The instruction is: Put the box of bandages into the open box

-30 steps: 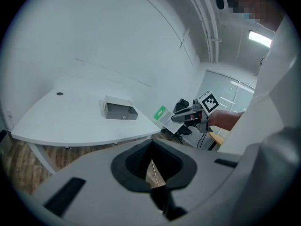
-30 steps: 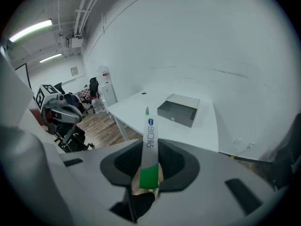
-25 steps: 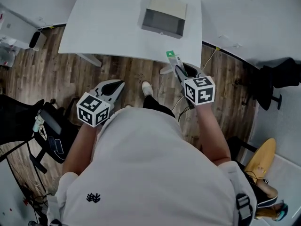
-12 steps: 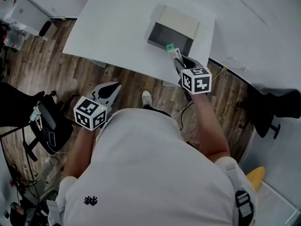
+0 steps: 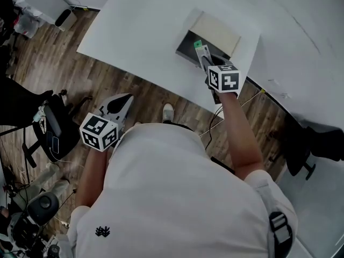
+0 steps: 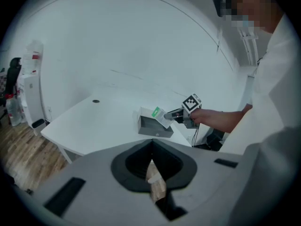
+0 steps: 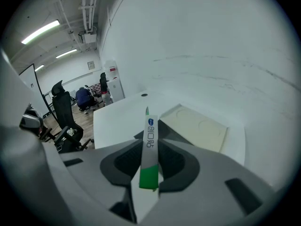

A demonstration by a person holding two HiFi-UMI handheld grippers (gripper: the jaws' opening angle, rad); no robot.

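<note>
While we held the right gripper [image 5: 206, 62] out over the white table [image 5: 134, 31], its jaws were pinched on the box of bandages [image 5: 199, 49], a slim white carton with green patches. Seen along those jaws, the carton stood edge-on between them. It was green at the end nearest the gripper's body, and its white part reached forward past the tips to a sliver of green at the far end. On that narrow edge sat a small round blue logo with a line of blue print beneath it, too small for us to read.

Just ahead of and below the jaws lay the open box [image 5: 185, 47], dark grey inside, its cream lid [image 5: 217, 28] folded back on the far side. The carton's far end hung over that dark opening; we could not tell whether it touched the rim. Behind the jaws, the cube [image 5: 223, 78] showed black-and-white square patterns.

Well back and to the left of it, the left gripper [image 5: 122, 102] hung low above the wooden floor [image 5: 70, 52], its jaws pressed together and empty.
</note>
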